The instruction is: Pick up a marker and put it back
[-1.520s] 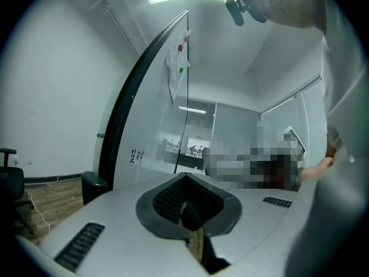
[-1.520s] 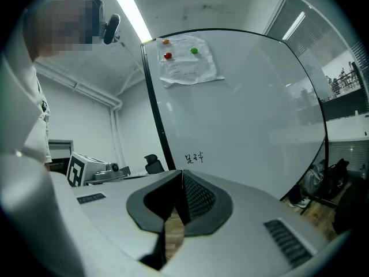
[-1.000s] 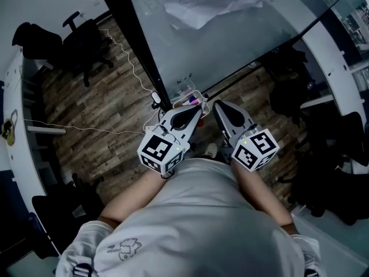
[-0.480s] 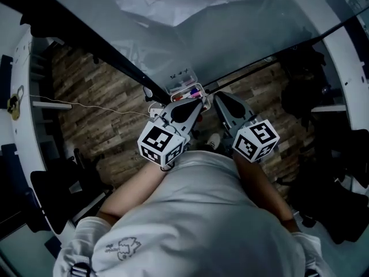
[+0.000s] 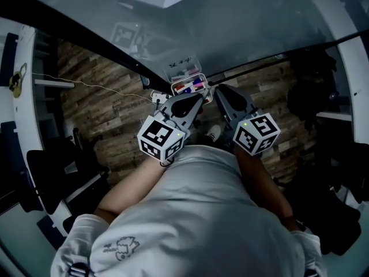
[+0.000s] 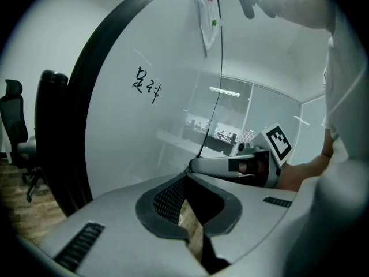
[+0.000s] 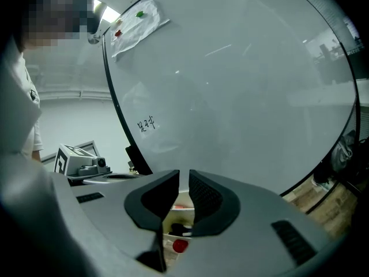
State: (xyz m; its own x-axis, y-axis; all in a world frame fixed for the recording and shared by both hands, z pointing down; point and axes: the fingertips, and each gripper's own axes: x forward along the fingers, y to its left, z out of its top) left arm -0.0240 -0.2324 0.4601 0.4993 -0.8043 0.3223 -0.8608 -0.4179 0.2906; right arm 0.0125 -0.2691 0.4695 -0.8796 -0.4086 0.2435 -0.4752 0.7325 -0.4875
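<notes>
A small clear tray of markers hangs at the bottom edge of the glass whiteboard; red, blue and dark markers lie in it. My left gripper points at the tray from just below, its tips together and nothing in them. My right gripper sits beside it, to the tray's right. In the right gripper view only a thin slit shows between the pads, and under them lie a red cap and a black marker. Neither gripper touches a marker.
Handwriting marks the whiteboard, and a sheet of paper is pinned higher up. An office chair stands at the left on the wooden floor. A thin white cable crosses that floor. A dark frame post edges the board.
The head view has tilted, so the board and tray now sit lower and closer to the grippers. Both grippers stay side by side, shut, just short of the tray.
</notes>
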